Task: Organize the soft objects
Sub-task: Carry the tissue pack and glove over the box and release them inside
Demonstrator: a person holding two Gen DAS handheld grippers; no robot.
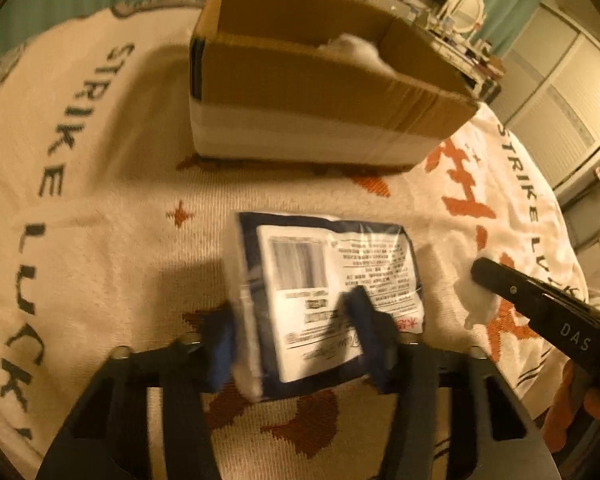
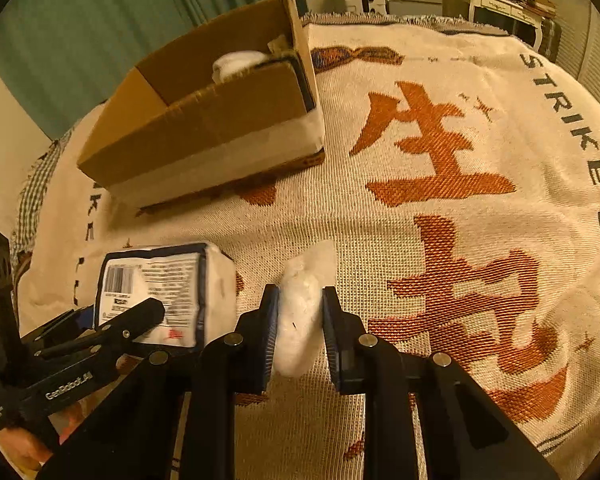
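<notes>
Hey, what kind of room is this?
Probably a bedroom at home: a woven blanket covers what looks like a bed, a vanity with an oval mirror stands at the back, and teal curtains hang behind the cardboard box.

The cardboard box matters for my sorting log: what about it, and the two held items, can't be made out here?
- Cardboard box contents: near wall hides all but a white soft lump in both views.
- Wrapped pack label: blurred, unreadable in left wrist view; the left gripper covers its lower edge.
- White fluffy piece: right gripper pads hide its sides.
</notes>
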